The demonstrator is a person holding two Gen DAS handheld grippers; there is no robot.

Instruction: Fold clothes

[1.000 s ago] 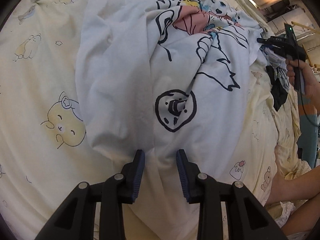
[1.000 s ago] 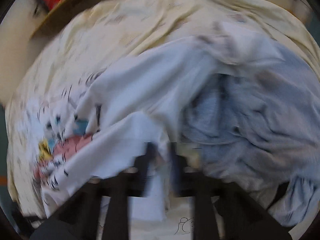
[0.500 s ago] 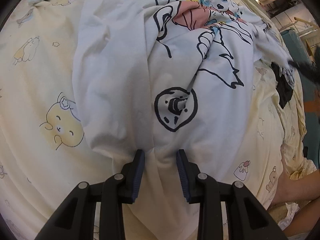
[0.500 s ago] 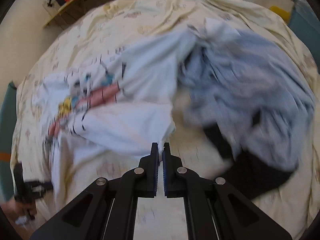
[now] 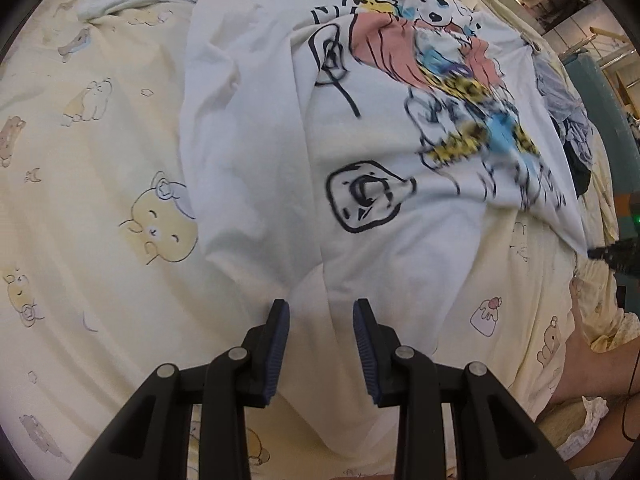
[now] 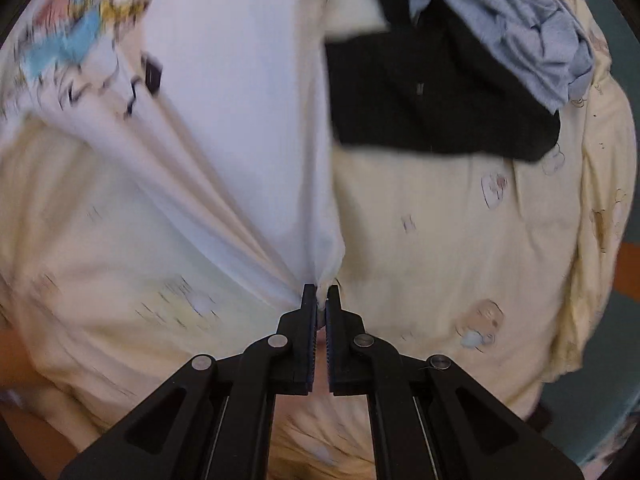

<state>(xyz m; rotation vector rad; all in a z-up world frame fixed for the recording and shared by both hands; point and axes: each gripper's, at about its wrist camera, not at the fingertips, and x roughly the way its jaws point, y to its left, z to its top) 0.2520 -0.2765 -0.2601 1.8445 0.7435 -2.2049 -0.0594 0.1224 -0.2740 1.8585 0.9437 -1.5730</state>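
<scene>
Left wrist view showed a white T-shirt [image 5: 256, 128] with a colourful cartoon print spread over a bed [image 5: 80, 208] covered in a pale yellow sheet with little bears. No basket or box was in sight; the clothes lay straight on the sheet. The left tongs [image 5: 320, 320] pointed down at the shirt's near edge, partly open, with a bulge of white cloth lying between the blue pads; whether the pads pressed on it could not be told. At the right edge of that view the right tongs [image 5: 600, 252] met the shirt's stretched corner. Right wrist view showed the right tongs [image 6: 321, 300] nearly closed, pinching that corner, the cloth drawn into taut folds. Beside the shirt lay a black garment [image 6: 432, 96] and a crumpled light blue garment [image 6: 520, 20].
</scene>
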